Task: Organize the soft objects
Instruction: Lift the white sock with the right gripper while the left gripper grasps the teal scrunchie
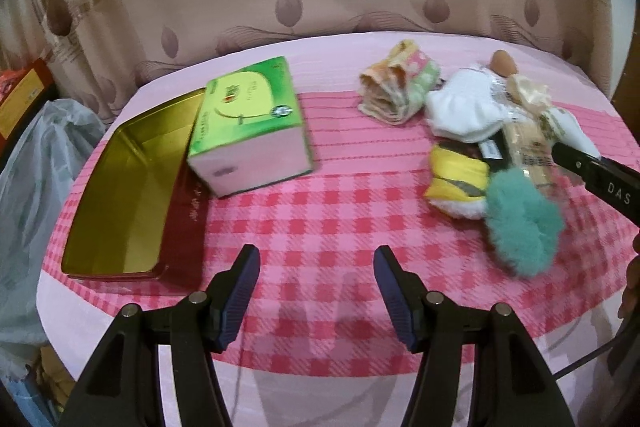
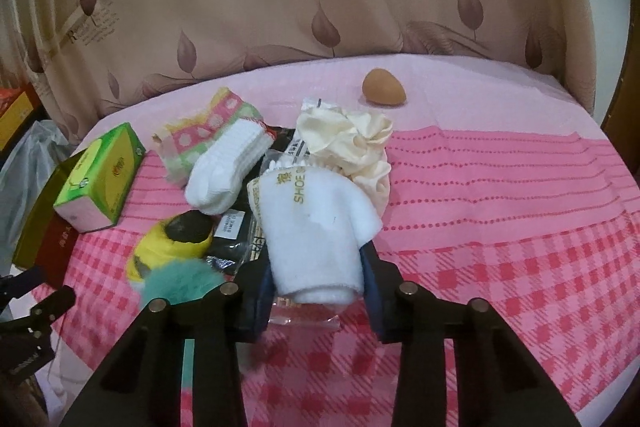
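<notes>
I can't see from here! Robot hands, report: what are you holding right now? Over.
Right gripper clamped on white shoe cloth. Left gripper open, empty, over checked tablecloth. Gold tin open, nothing inside. Green tissue box beside it.

1. Between the right fingers [image 2: 374, 281]: white cloth [image 2: 320, 239], matt terry with gold print, over a clear glossy wrapper.
2. Beyond it: cream scrunchie [image 2: 360, 143], satin sheen; ribbed knit sock [image 2: 224, 171]; smooth matt egg [image 2: 383, 87].
3. Left of the left fingers [image 1: 250, 291]: tin [image 1: 120, 187], shiny gold metal inside; glossy card box [image 1: 250, 123].
4. To their right: fluffy teal scrunchie [image 1: 522, 223].
</notes>
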Tool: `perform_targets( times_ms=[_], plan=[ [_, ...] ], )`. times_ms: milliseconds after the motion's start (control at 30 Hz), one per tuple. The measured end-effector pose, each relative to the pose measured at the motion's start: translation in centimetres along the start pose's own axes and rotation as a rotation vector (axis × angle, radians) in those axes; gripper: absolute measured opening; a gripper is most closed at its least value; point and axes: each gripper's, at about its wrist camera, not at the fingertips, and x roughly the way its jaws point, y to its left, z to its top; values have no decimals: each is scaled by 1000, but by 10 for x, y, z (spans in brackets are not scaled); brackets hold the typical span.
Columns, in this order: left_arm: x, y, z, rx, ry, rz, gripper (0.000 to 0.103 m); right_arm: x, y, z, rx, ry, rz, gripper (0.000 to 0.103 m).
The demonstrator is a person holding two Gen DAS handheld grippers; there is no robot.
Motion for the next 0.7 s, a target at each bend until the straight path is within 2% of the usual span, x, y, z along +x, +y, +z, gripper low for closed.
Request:
perform_targets(
  times_ms=[267, 533, 700],
  plan=[
    [-10, -26, -3, 49, 0, -114, 61, -40, -19, -9, 51, -48, -47, 34],
    [-5, -63, 1, 76, 66, -271, 61, -78, -45, -15, 121, -120, -74, 35],
    [5, -78, 9, 64, 89, -309, 61, -88, -49, -11, 135, -154, -58, 35]
  ],
)
